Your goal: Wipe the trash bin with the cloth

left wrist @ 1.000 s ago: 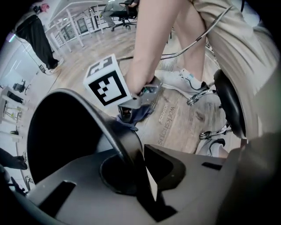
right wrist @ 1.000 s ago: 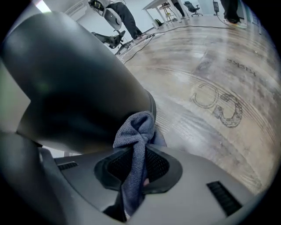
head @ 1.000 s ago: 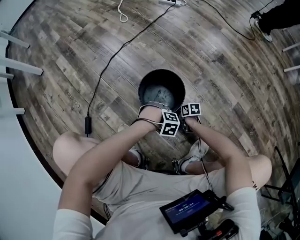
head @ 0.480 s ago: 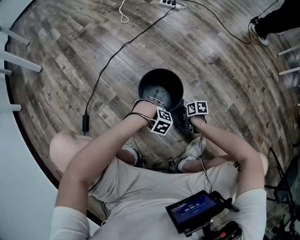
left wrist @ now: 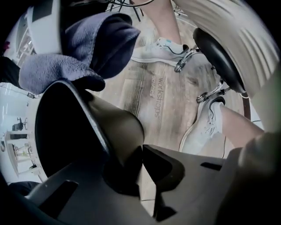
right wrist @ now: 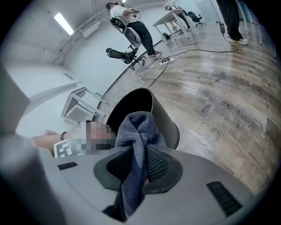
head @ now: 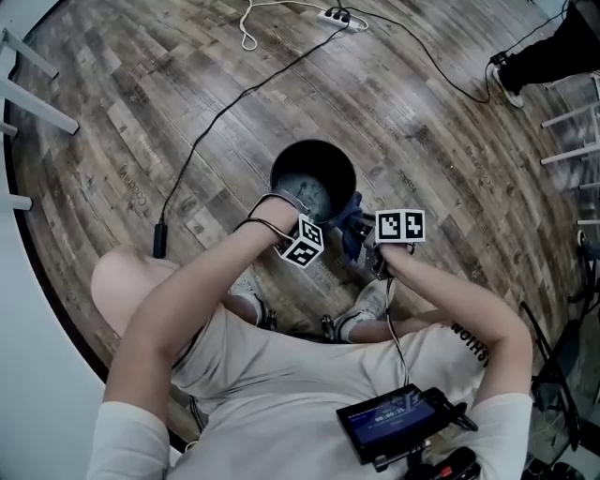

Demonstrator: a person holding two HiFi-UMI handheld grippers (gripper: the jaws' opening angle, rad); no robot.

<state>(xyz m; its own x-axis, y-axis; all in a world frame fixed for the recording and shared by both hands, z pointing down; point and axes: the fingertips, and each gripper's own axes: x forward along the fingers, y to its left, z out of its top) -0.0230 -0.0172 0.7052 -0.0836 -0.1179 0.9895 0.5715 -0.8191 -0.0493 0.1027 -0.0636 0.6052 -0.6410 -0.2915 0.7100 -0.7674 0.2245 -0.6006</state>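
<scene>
Pinches the trash bin [head: 277, 169] at its rim, left gripper [left wrist: 139, 160] jaws closing on the thin wall, likely to steady it on the floor [head: 422, 112]. Clamps the bunched cloth [right wrist: 138, 132] in the right gripper [right wrist: 142, 169], at the rim's outer side, seemingly for wiping.

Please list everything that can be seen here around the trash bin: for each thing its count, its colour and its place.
trash bin: one, dark, on the floor before the person
cloth: one, blue-grey, at the bin's right side
black cables: two, running over the floor from the power strip
power strip: one, white, at the far edge
white cable: one, beside the strip
floor: wood planks, grey-brown
second person: one, dark trousers, far right
screen device: one, black, at the person's waist
shoes: two, white, on the person's feet
left gripper: one, grey, closed on the bin's rim
right gripper: one, grey, closed on the cloth
</scene>
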